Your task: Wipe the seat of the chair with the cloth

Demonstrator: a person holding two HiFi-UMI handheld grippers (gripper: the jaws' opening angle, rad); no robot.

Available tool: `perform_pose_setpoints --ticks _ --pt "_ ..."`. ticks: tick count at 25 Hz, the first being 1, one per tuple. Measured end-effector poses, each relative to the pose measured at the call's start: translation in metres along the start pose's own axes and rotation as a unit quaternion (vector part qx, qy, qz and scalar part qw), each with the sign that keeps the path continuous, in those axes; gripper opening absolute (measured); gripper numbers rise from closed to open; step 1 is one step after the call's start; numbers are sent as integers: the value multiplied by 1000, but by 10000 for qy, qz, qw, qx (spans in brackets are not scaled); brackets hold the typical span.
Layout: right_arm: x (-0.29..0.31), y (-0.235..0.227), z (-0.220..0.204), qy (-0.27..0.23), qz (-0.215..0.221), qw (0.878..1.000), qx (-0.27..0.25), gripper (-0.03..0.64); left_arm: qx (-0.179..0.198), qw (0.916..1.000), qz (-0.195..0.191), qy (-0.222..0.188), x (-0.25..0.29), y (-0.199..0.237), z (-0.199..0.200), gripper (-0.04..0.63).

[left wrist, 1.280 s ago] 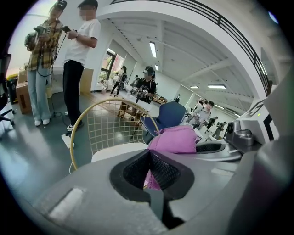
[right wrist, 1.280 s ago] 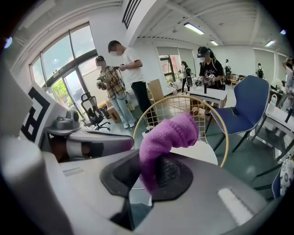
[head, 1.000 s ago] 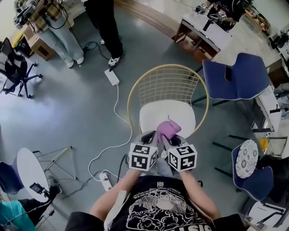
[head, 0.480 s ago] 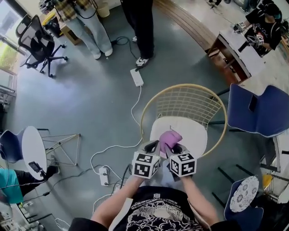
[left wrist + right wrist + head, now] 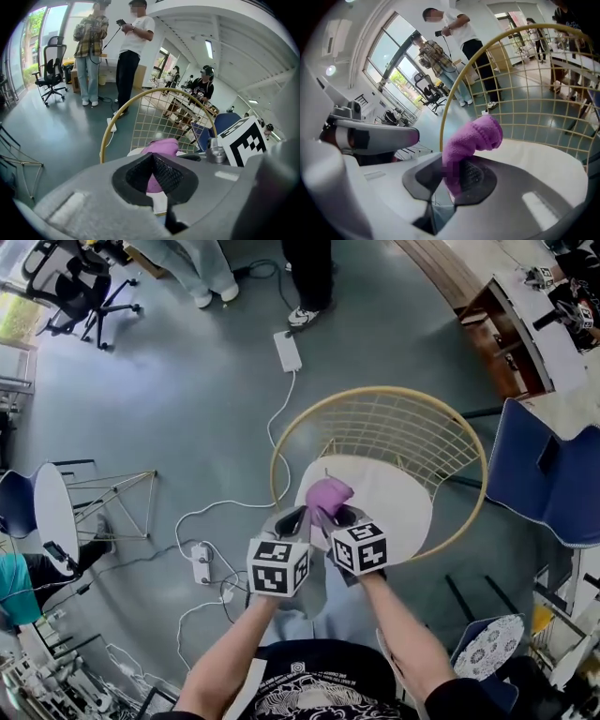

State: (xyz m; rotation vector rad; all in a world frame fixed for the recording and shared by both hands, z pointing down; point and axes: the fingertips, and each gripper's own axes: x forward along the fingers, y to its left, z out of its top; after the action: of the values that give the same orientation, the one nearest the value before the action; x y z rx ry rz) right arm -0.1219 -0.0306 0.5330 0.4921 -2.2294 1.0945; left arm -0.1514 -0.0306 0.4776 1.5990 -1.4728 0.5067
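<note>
The cloth (image 5: 328,495) is clamped between the jaws of the right gripper (image 5: 339,517). In the right gripper view the purple fabric is seen pinched between the black pads, and its free end stands up and curls over to the right. The jaws of the left gripper (image 5: 292,519) are drawn together at their tips. Nothing appears to be held there, and the purple seen in its view is judged to be the cloth lying beyond them.

Both grippers are held side by side at the front edge of the seat (image 5: 398,491), the left one at the front-left edge by the yellow rim. The cloth is carried over the front-left part of the seat, and its long axis runs from the right jaws forward towards the wire back (image 5: 394,432). Whether it touches the seat cannot be told.

Most of the white seat lies ahead and to the right of the right gripper, which is the nearer of the two. A wipe is judged to call for the cloth to be lowered flat first.
</note>
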Motion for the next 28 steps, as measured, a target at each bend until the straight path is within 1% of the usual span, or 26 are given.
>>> perform_pose_setpoints --ticks 4,6,13,16,22,28 --pt "26 -35 -2 200 196 9996 10 61 -215 9995 216 38 27 -3 -3 -3" --pt "42 -42 -5 248 259 9993 61 61 -297 9992 272 69 30 1 -10 -3" --pt "88 -60 -7 270 340 9985 319 61 -365 9982 428 213 39 23 -31 -3" --pt "96 -72 -4 162 269 9981 527 61 -334 9982 431 257 42 27 -35 -3" --pt "89 -104 3 -208 9 9930 1159 61 -195 9985 394 330 48 25 -36 -3" --pt "73 -138 10 -520 -276 9874 1466 61 0 9989 224 411 61 12 -35 -3"
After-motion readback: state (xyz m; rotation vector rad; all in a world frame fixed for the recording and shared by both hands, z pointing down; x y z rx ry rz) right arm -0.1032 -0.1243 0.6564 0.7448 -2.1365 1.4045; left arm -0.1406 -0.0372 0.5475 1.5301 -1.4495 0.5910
